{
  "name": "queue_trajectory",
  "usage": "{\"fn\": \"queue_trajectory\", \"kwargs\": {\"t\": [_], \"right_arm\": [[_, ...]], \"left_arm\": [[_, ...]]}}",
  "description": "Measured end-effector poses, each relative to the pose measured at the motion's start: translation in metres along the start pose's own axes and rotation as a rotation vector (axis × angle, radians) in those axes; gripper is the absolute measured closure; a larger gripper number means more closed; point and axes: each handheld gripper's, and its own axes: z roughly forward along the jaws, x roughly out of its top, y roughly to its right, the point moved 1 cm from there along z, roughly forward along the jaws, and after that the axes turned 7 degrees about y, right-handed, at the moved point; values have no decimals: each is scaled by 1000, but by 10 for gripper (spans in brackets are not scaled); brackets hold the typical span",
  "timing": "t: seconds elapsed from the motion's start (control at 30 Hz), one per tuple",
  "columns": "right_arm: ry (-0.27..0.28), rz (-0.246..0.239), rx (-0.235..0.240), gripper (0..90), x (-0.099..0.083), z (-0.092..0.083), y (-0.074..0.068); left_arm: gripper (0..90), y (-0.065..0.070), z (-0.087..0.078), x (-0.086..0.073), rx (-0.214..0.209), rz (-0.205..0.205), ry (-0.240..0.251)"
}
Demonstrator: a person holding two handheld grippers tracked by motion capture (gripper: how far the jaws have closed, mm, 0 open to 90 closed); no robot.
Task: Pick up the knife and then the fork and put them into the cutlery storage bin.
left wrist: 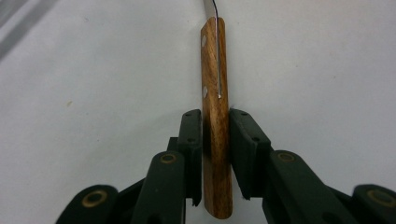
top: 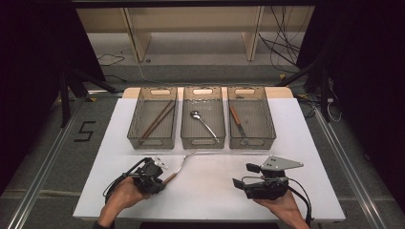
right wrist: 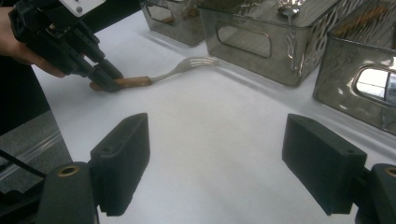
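Two grippers in play right now, and I'm only really working one of them. Bottom left of the high view, my left gripper (top: 160,179) has its jaws clamped on the wooden handle of the fork (top: 184,163). In the left gripper view the pads sit flat against both sides of that handle (left wrist: 215,140), roughly at its lower half, with the rivets and metal tang running on toward the top of the frame. The fork lies on the white table (top: 210,200), tines pointing up toward the middle bin.

My right gripper (top: 248,183) sits bottom right of the high view with its jaws spread wide and nothing between them; its own view just looks across bare tabletop at the fork (right wrist: 184,70) in the upper middle.

Farther up, three clear bins in a row: left bin (top: 135,125) has chopsticks (top: 157,120), middle bin (top: 184,129) has a spoon (top: 203,123), right bin (top: 271,125) has what looks like a wood-handled knife (top: 236,120).

My read on doing this well: the grip is far back on the handle, so the long metal end will want to droop or swing. I'd lift straight up and slow, keep the fork level, and clear the bin rim before moving over it. Which bin it belongs in I can't say for sure. I'd lower it in rather than drop it.
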Motion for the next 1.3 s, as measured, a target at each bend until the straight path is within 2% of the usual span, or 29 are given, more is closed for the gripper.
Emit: {"fn": "queue_trajectory", "kwargs": {"t": [0.17, 0.33, 0.43, 0.67, 0.9, 1.1, 1.3], "right_arm": [[-6, 0, 2, 241, -2, 0, 0], [1, -5, 6, 242, -1, -1, -1], [6, -7, 6, 243, -1, -2, -2], [13, -30, 17, 243, 3, -1, -7], [21, -97, 15, 243, 8, 3, -19], [23, -183, -5, 250, 9, 6, -28], [0, -272, -20, 251, 6, 12, -39]], "left_arm": [[798, -2, -3, 0, 11, -2, 8], [804, -2, -4, 0, 9, -1, 21], [805, -1, -9, 2, -9, 0, 42], [805, 4, -20, 15, -52, 33, 78], [805, 14, -20, 40, -90, 100, 79], [805, 25, -19, 62, -140, 158, 83], [805, 39, -18, 71, -197, 193, 85]]}}
